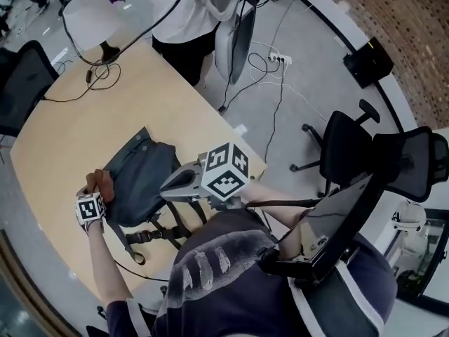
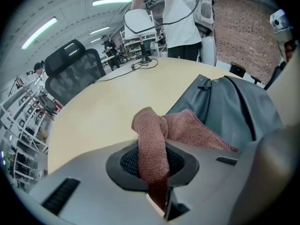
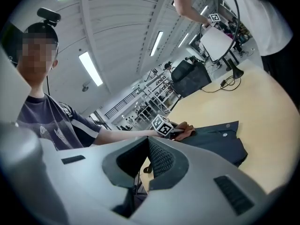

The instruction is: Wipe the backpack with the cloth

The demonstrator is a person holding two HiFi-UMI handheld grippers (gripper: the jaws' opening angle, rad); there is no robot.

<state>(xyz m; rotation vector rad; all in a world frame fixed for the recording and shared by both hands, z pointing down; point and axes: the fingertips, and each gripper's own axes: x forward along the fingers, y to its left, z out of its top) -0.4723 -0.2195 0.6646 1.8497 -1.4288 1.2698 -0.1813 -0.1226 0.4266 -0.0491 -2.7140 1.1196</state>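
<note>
**Cloth held against the left end of the backpack**

A broad desk of pale, smooth wood with a rounded edge is seen. To its right, on the grey floor, a black mesh-backed office chair is parked.

A backpack of dark grey-blue, smooth fabric is laid flat on the near part of the desk, its black straps trailing over the near edge. Its flap is shown lying closed, with small round snaps, so nothing of its inside can be seen.

The right tongs, a grey plastic body with black ribbed pads, are held just above the backpack's near right side. Their jaws are parted by a narrow gap and nothing is gripped between them.

The left tongs are positioned at the backpack's left end, with the jaws closed tightly on a fold of cloth.

The cloth is a reddish-brown, nubbly towelling piece. It is bunched in a loop at the jaws and spread to the right onto the backpack's surface.

A thin black cable is looped on the far part of the desk.
</note>
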